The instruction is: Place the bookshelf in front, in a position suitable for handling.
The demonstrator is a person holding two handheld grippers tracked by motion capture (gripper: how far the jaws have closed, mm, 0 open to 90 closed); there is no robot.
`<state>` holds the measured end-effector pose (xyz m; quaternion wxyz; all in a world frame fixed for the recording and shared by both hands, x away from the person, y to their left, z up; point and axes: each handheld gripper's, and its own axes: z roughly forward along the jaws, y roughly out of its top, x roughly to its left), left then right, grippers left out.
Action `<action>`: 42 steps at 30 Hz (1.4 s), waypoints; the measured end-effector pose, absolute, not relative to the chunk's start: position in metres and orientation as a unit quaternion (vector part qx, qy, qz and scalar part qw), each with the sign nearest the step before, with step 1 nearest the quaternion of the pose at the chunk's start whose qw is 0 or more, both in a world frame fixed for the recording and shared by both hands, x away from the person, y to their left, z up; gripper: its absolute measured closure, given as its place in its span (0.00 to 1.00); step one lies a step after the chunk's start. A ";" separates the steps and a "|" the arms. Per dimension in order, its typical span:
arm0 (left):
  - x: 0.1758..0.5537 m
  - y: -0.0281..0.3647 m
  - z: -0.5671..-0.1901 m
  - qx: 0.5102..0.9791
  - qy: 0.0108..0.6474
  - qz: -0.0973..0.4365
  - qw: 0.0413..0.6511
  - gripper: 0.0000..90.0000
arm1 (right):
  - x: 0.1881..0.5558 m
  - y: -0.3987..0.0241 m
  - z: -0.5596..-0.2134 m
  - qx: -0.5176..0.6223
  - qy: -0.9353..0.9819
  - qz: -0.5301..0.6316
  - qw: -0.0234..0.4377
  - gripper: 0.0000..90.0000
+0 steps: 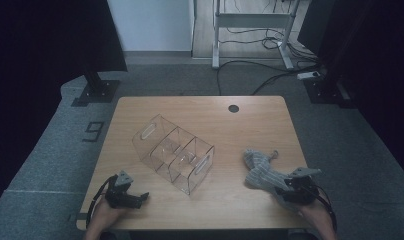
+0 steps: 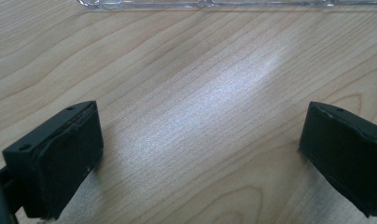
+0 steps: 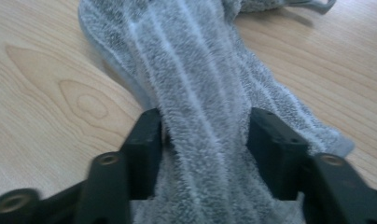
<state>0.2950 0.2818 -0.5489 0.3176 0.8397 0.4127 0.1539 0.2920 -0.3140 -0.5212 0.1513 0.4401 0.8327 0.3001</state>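
**Item: grey towel between half-spread jaws, lower right of table**

Right gripper (image 3: 203, 135): jaws part-way apart, one on each side of a grey striped towel (image 3: 196, 70). The cloth runs up between them and bulges against both inner faces; whether the pads press it or merely flank it is hard to tell, and it reads more as straddled than pinched. Judged purpose: jaws set astride a narrow fold so that one squeeze would gather it.

Left gripper (image 2: 200, 149): jaws wide, nothing between them, bare wood below. Judged purpose: parked, kept ready.

Towel in the high view (image 1: 262, 172): crumpled at lower right of the frame, lying on the table (image 1: 200, 107), its near end under the right gripper (image 1: 295, 192).

Clear plastic organiser (image 1: 172, 152): centre of the frame, divided into compartments, well apart from the towel.

Views compared: the right gripper view gives the towel's pile and pale stripes; the high view gives the layout and the left gripper (image 1: 126, 196) at lower left. The left gripper view catches the organiser's edge (image 2: 205, 3) along its top.
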 end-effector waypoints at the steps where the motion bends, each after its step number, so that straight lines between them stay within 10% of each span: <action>1: 0.295 0.282 -0.549 0.839 0.413 0.154 0.319 0.00 | 0.291 -0.314 -0.520 0.439 0.830 0.308 0.155 0.35; 19: 0.295 0.282 -0.549 0.840 0.413 0.154 0.318 0.00 | 0.300 -0.299 -0.467 0.409 0.816 0.358 0.196 0.02; 42: 0.296 0.280 -0.549 0.839 0.417 0.154 0.315 0.00 | 0.352 -0.235 -0.452 0.391 0.817 0.390 0.163 0.00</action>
